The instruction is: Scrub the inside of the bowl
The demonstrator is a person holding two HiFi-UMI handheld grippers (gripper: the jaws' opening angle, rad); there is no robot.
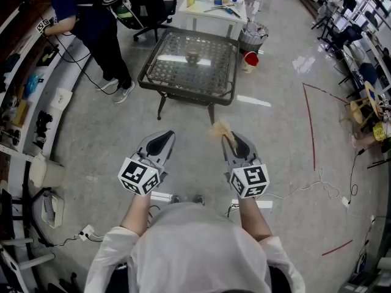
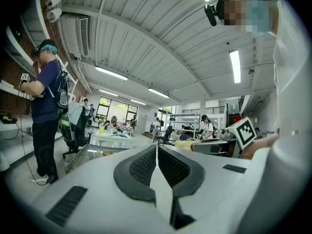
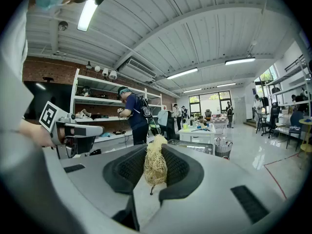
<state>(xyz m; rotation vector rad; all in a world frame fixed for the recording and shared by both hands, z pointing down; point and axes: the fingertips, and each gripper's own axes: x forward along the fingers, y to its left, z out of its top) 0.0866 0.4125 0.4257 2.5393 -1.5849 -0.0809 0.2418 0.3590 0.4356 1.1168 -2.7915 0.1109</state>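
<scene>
1. Scrubbing has not begun. The bowl (image 1: pixel 193 57), probably the small dish on the glass tabletop (image 1: pixel 165 63), sits untouched.
2. Both grippers are well short of the tabletop.
3. The right gripper (image 1: pixel 232 140) points toward the tabletop, tipped slightly down, its fingers (image 3: pixel 178 167) clenched on a straw-coloured scrubber (image 3: pixel 155 165).
4. The left gripper (image 1: pixel 160 141) is held level beside it, fingers pressed together on nothing.

Table (image 1: pixel 214 72) at 12 o'clock, bowl (image 1: pixel 192 57) on its top. Nearer the wearer, side by side: left gripper (image 1: pixel 162 138) at 7 o'clock, right gripper (image 1: pixel 236 141) at 5 o'clock, fibre scrubber (image 1: pixel 220 129) between the latter's jaws. Standing person (image 1: pixel 91 17) at 10 o'clock; bin (image 1: pixel 253 35) at 1 o'clock, beside the table.
</scene>
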